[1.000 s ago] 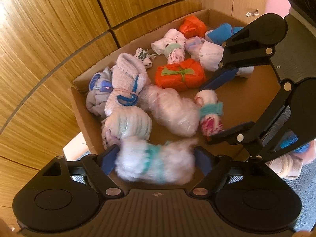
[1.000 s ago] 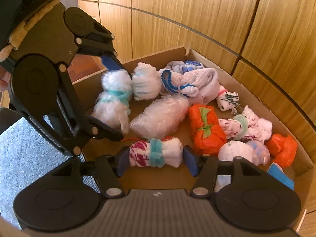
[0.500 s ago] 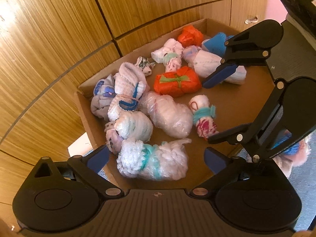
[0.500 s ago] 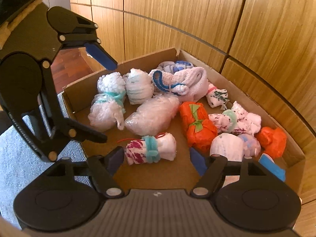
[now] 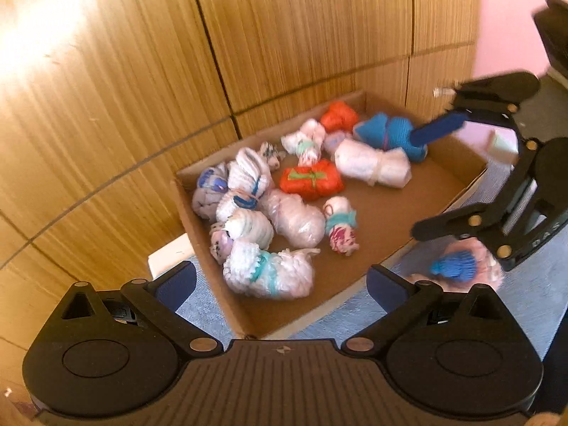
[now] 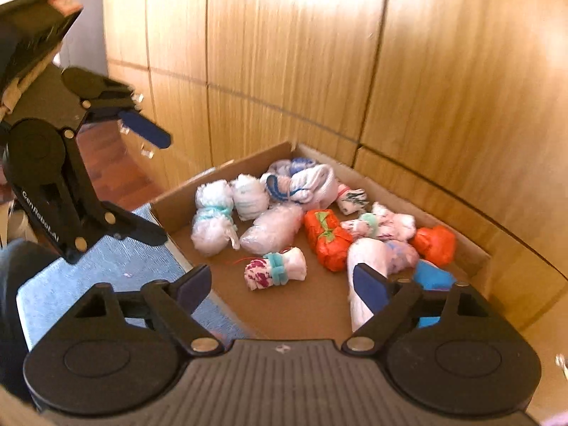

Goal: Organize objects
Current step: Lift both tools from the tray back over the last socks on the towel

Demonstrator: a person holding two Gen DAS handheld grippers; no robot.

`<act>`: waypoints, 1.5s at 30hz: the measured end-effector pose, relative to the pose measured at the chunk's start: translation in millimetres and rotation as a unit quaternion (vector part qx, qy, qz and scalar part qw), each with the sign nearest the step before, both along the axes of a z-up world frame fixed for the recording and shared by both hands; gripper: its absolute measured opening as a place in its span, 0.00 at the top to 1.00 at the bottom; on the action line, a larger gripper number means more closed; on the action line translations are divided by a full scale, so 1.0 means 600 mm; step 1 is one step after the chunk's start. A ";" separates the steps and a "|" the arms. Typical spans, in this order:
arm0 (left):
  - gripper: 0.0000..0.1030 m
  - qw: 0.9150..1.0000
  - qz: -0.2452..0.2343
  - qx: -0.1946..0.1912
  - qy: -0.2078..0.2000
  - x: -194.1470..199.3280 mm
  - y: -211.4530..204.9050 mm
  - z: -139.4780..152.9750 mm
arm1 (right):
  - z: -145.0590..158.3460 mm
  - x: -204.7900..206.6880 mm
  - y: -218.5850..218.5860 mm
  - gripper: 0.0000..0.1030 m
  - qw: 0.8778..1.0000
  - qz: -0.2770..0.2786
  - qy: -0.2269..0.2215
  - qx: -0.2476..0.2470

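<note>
A cardboard box [image 5: 198,238] [image 6: 177,195] holds several rolled sock bundles. A fluffy white bundle with a teal band [image 5: 269,273] [image 6: 213,218] lies at its near left corner. My left gripper [image 5: 280,280] hangs above and behind it, open wide, touching nothing. A small white and pink bundle with a teal band [image 5: 340,225] [image 6: 275,269] rests on the box floor. The right gripper [image 6: 282,284] [image 5: 436,177] hovers over the box with its jaws opening and nothing between them. From the right wrist view, the left gripper [image 6: 152,181] shows at the left.
Wood-panelled cabinet fronts [image 5: 284,35] stand right behind the box. Blue-grey carpet [image 6: 117,266] lies in front. An orange bundle with a green tie [image 5: 312,179], a long white roll [image 5: 372,167] and a blue bundle [image 5: 383,131] fill the box. Loose pink and blue bundles [image 5: 461,262] lie outside, right.
Both grippers let go of their bundles, opened and drew back and up from the box. The fluffy bundle and the pink and white bundle now lie free in it.
</note>
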State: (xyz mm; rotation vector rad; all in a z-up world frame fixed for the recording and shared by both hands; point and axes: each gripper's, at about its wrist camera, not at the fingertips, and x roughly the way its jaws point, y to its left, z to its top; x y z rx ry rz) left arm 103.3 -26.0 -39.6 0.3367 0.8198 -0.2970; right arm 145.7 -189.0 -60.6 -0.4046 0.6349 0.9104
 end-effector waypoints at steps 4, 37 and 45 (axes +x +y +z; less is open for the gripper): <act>0.00 0.998 0.017 -0.041 -0.033 -0.048 -0.003 0.003 | 0.014 -0.048 -0.047 0.12 0.999 -0.031 -0.014 0.039; 0.09 0.989 -0.073 -0.129 -0.020 -0.061 -0.111 -0.166 | -0.086 -0.164 -0.192 0.08 0.974 -0.175 0.013 0.144; 0.11 0.987 -0.113 -0.115 -0.010 -0.054 -0.113 -0.182 | -0.108 -0.109 -0.132 0.16 0.974 -0.163 0.049 0.147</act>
